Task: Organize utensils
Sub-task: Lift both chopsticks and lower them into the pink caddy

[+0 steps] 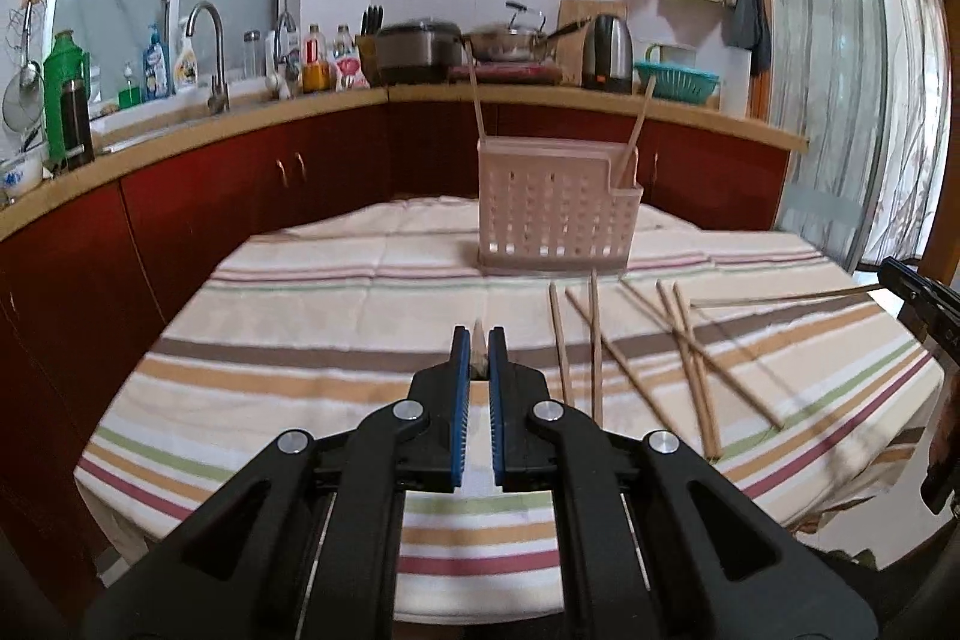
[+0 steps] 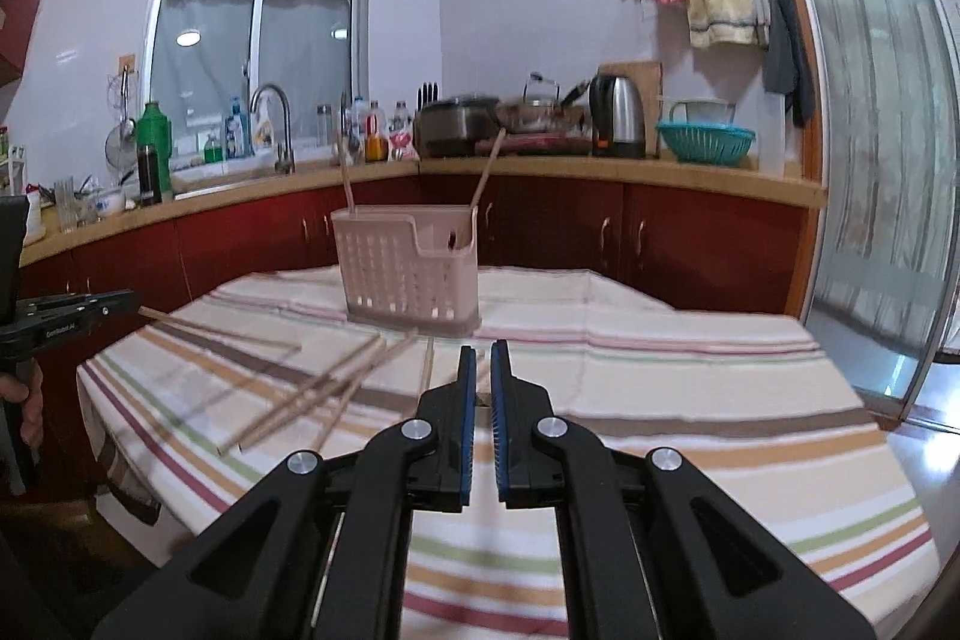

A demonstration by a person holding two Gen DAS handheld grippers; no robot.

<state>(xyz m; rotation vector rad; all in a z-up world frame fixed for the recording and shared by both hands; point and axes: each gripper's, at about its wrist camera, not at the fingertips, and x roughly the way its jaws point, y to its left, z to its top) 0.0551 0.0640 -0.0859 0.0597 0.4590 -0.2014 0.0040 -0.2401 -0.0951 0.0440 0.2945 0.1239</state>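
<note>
A pink slotted utensil holder [image 1: 555,205] stands on the striped tablecloth with two wooden chopsticks upright in it; it also shows in the right wrist view [image 2: 408,268]. Several loose chopsticks [image 1: 636,352] lie in front of it, seen too in the right wrist view [image 2: 324,394]. My left gripper [image 1: 479,340] is shut on a chopstick, seen end-on between its pads; from the right wrist view this chopstick [image 2: 222,334] juts out from the left gripper [image 2: 129,304]. My right gripper [image 2: 483,358] is shut on a chopstick, which shows in the left wrist view [image 1: 780,297] held above the table.
The table [image 2: 690,400] is covered by a striped cloth. Behind it runs a kitchen counter [image 1: 300,106] with a sink, bottles, pots, a kettle and a teal basket [image 1: 677,81]. A glass sliding door [image 2: 882,160] is on the right.
</note>
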